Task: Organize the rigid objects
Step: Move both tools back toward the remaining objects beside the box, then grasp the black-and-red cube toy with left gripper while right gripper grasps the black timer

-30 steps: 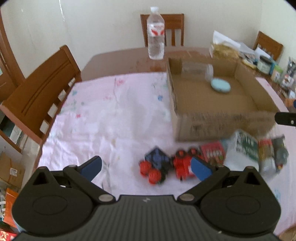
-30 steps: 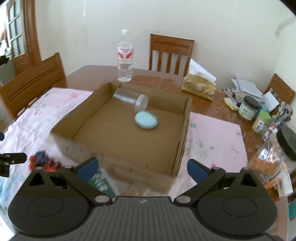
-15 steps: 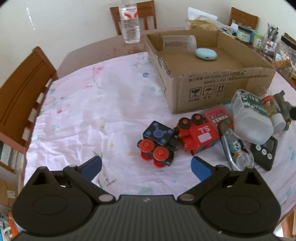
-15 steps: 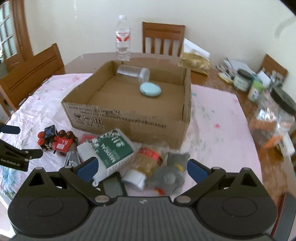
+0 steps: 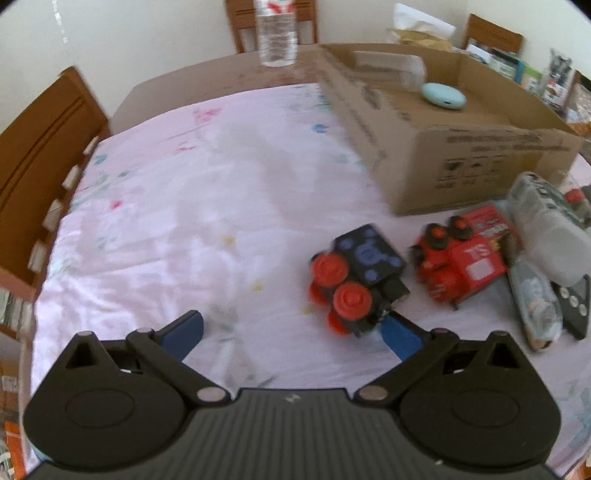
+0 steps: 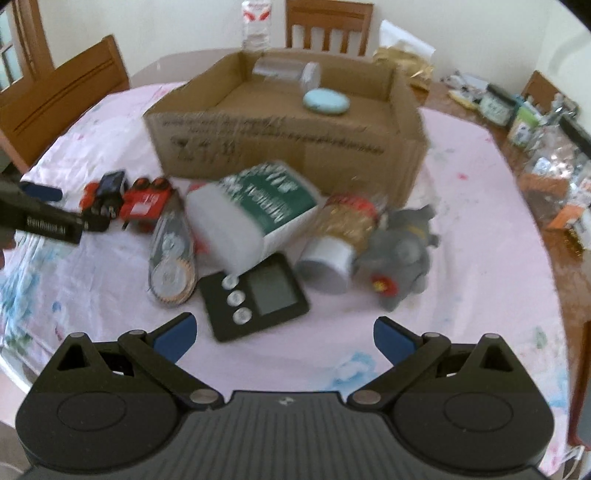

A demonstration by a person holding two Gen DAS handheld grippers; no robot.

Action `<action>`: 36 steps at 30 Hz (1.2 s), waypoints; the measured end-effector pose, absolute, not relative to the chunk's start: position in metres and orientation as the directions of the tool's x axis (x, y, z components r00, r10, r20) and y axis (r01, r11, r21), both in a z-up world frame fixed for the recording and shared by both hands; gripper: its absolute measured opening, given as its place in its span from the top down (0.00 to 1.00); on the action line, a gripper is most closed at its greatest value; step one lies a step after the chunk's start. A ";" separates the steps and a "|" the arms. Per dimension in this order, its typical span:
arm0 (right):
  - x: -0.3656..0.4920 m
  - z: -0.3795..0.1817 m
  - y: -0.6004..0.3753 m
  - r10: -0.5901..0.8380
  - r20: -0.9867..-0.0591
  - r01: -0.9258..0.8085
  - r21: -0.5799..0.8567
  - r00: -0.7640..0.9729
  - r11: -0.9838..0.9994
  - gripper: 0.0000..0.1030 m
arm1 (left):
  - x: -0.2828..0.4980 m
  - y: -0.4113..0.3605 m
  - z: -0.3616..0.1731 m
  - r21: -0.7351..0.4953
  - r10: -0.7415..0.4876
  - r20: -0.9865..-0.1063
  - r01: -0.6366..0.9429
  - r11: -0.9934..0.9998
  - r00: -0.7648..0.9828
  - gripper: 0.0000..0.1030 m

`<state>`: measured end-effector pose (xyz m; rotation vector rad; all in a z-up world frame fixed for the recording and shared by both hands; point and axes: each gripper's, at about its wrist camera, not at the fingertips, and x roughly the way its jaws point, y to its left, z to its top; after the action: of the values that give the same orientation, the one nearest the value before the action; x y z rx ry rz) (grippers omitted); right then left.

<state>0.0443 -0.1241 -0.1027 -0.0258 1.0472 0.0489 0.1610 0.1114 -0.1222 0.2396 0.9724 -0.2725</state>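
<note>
Cardboard box (image 6: 288,147) sits ahead of your right claw (image 6: 282,334), spread wide; your left claw (image 5: 293,330), also wide, nears a blocky plastic toy (image 5: 356,280).

A: Blurred in the left wrist view?
B: Black toy car (image 5: 360,275) and red toy train (image 5: 460,264), both smeared; print on cardboard box (image 5: 480,162) unreadable.
A: Cut off there?
B: Water bottle (image 5: 277,33), top lost at upper edge; black timer (image 5: 574,302), clipped at right edge and partly under white bag (image 5: 550,225).
A: Right wrist view?
B: Box lettering (image 6: 288,142) illegible. White bag (image 6: 255,214) overlapping red-capped jar (image 6: 338,240). Grey plush toy (image 6: 400,254) smeared, features unclear. Clutter (image 6: 546,147) on far right too blurred to identify.
</note>
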 end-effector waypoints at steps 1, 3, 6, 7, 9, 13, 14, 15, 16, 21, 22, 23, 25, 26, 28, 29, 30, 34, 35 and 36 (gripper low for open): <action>0.045 -0.105 -0.122 0.039 -0.869 -0.063 0.009 0.494 0.998 0.00 | 0.162 0.116 -0.122 0.082 -0.107 -0.838 0.318 0.944 0.536 0.01; 0.047 -0.111 -0.119 0.061 -0.873 -0.087 0.022 0.483 0.996 0.00 | 0.162 0.127 -0.121 0.100 -0.076 -0.836 0.286 0.953 0.543 0.01; 0.052 -0.120 -0.114 0.072 -0.876 -0.122 0.016 0.476 0.992 0.00 | 0.162 0.136 -0.120 0.121 -0.037 -0.838 0.251 0.960 0.545 0.01; 0.054 -0.123 -0.113 0.072 -0.877 -0.133 0.010 0.474 0.991 0.00 | 0.160 0.136 -0.120 0.123 -0.035 -0.839 0.252 0.960 0.543 0.01; 0.057 -0.127 -0.109 0.062 -0.873 -0.164 -0.021 0.484 0.986 0.00 | 0.157 0.135 -0.118 0.115 -0.050 -0.842 0.270 0.956 0.538 0.01; 0.063 -0.129 -0.108 0.104 -0.858 -0.226 -0.015 0.504 0.974 0.00 | 0.148 0.125 -0.114 0.041 -0.148 -0.845 0.339 0.940 0.514 0.01; 0.064 -0.129 -0.108 0.112 -0.856 -0.239 -0.014 0.505 0.971 0.00 | 0.147 0.120 -0.115 0.037 -0.162 -0.841 0.354 0.934 0.516 0.01; 0.065 -0.129 -0.109 0.118 -0.856 -0.250 -0.014 0.504 0.968 0.00 | 0.147 0.115 -0.115 0.037 -0.171 -0.839 0.368 0.929 0.517 0.01; 0.066 -0.129 -0.109 0.121 -0.856 -0.257 -0.014 0.502 0.966 0.00 | 0.147 0.110 -0.116 0.044 -0.174 -0.835 0.379 0.924 0.522 0.01; 0.064 -0.130 -0.113 0.141 -0.857 -0.290 -0.010 0.495 0.957 0.00 | 0.154 0.097 -0.121 0.069 -0.195 -0.811 0.420 0.905 0.552 0.14; 0.063 -0.129 -0.113 0.145 -0.858 -0.296 -0.009 0.493 0.955 0.00 | 0.157 0.095 -0.121 0.063 -0.204 -0.809 0.427 0.902 0.551 0.15; 0.061 -0.128 -0.115 0.148 -0.858 -0.302 -0.009 0.493 0.953 0.00 | 0.160 0.095 -0.121 0.059 -0.211 -0.808 0.432 0.900 0.551 0.15; 0.060 -0.127 -0.116 0.154 -0.854 -0.311 -0.009 0.497 0.951 0.03 | 0.164 0.094 -0.121 0.054 -0.219 -0.807 0.437 0.898 0.549 0.15; 0.060 -0.126 -0.117 0.156 -0.852 -0.314 -0.010 0.499 0.949 0.07 | 0.166 0.093 -0.121 0.053 -0.221 -0.807 0.439 0.897 0.548 0.15; 0.061 -0.124 -0.118 0.160 -0.849 -0.319 -0.010 0.503 0.948 0.12 | 0.168 0.091 -0.121 0.050 -0.225 -0.808 0.444 0.895 0.544 0.16; 0.062 -0.123 -0.118 0.160 -0.849 -0.322 -0.012 0.503 0.947 0.15 | 0.168 0.091 -0.121 0.050 -0.226 -0.808 0.446 0.894 0.545 0.16; 0.062 -0.122 -0.119 0.162 -0.849 -0.325 -0.012 0.504 0.946 0.19 | 0.169 0.091 -0.121 0.051 -0.226 -0.807 0.447 0.893 0.546 0.17; 0.063 -0.120 -0.121 0.152 -0.850 -0.309 -0.013 0.505 0.951 0.27 | 0.168 0.089 -0.119 0.051 -0.236 -0.799 0.454 0.889 0.554 0.30; 0.063 -0.120 -0.121 0.148 -0.849 -0.304 -0.015 0.507 0.953 0.27 | 0.169 0.089 -0.119 0.045 -0.243 -0.798 0.456 0.889 0.552 0.36; 0.062 -0.120 -0.121 0.146 -0.849 -0.299 -0.015 0.508 0.954 0.27 | 0.169 0.088 -0.118 0.039 -0.249 -0.798 0.458 0.888 0.549 0.39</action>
<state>0.0620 -0.1212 -0.1196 -0.1680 1.0036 0.2695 0.1694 0.0883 -0.1179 0.2552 0.8970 -0.4238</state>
